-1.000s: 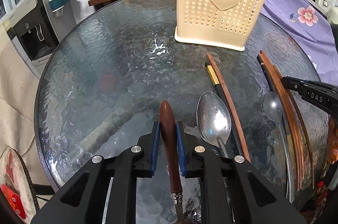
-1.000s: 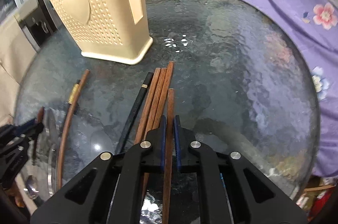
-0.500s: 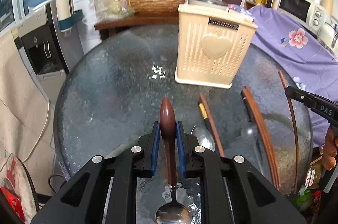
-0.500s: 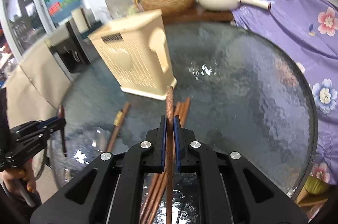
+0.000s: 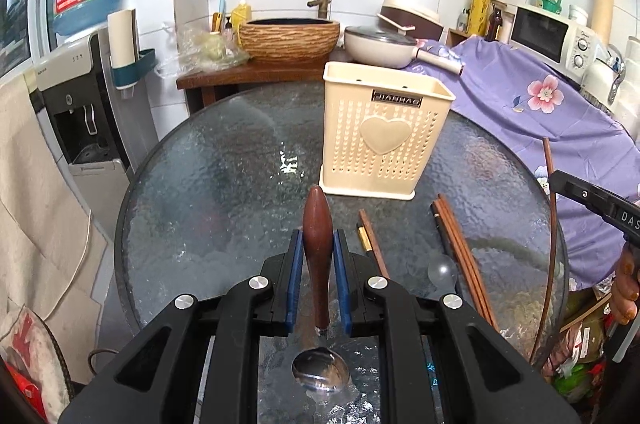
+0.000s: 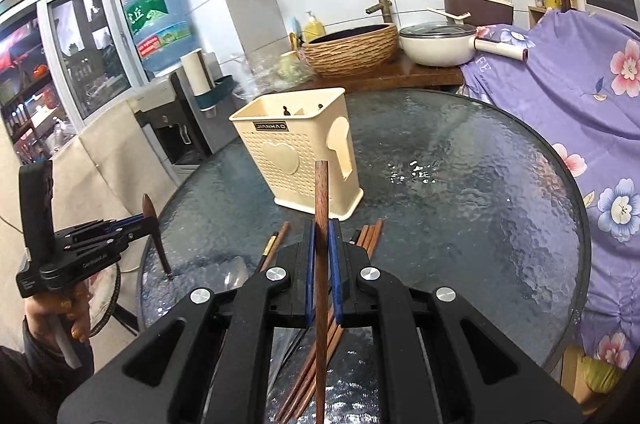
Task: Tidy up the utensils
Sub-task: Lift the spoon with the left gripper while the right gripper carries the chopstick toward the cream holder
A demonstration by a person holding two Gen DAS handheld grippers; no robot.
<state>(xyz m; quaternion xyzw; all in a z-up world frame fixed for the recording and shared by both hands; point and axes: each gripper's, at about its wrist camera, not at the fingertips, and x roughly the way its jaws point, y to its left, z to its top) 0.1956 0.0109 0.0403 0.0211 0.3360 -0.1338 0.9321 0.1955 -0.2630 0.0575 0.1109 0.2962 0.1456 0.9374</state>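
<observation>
Our left gripper (image 5: 318, 256) has its jaws clamped on the wooden-handled spoon (image 5: 318, 244), bowl hanging below. Our right gripper (image 6: 321, 256) pinches one brown chopstick (image 6: 321, 207) (jaws nearly together) above the glass worktop (image 6: 460, 207), near the cream utensil holder (image 6: 296, 155).

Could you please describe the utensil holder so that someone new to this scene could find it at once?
Start at the round glass table. Toward its far side stands the cream plastic utensil holder, an upright open-topped box. Unlike the chopsticks lying flat in front of it, it has perforated walls and a raised heart on its front.
</observation>
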